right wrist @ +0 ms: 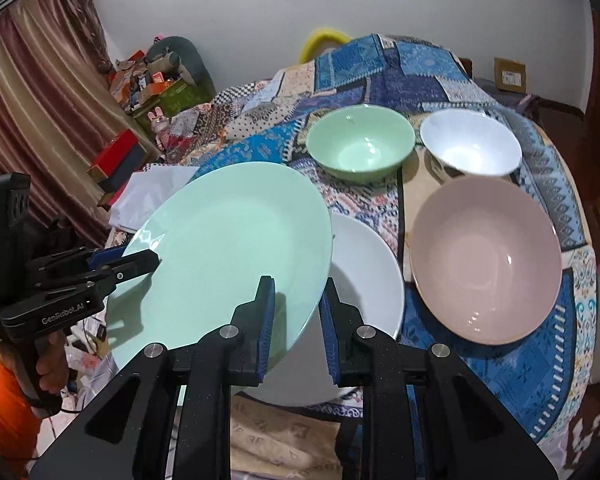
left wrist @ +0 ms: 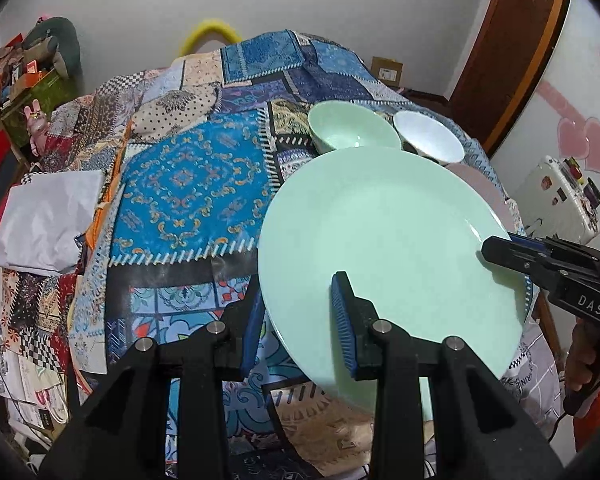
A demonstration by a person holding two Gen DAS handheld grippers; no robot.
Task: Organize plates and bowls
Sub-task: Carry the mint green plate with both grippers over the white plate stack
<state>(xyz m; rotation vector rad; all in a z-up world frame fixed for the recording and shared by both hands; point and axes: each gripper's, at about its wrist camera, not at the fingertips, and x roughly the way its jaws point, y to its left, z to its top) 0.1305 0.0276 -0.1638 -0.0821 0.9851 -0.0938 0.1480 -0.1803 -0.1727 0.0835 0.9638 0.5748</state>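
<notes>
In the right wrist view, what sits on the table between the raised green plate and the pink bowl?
A white plate, partly under the green plate; then bare patchwork cloth before the pink bowl. Right wrist view only.

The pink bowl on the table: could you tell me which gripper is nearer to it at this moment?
Right. The right gripper grips the green plate at the rim facing the pink bowl; the left gripper holds the opposite rim.

Patchwork tablecloth [left wrist: 188, 184], white paper [left wrist: 48, 220], yellow hoop [left wrist: 212, 32], toy rabbit [right wrist: 161, 126]
</notes>
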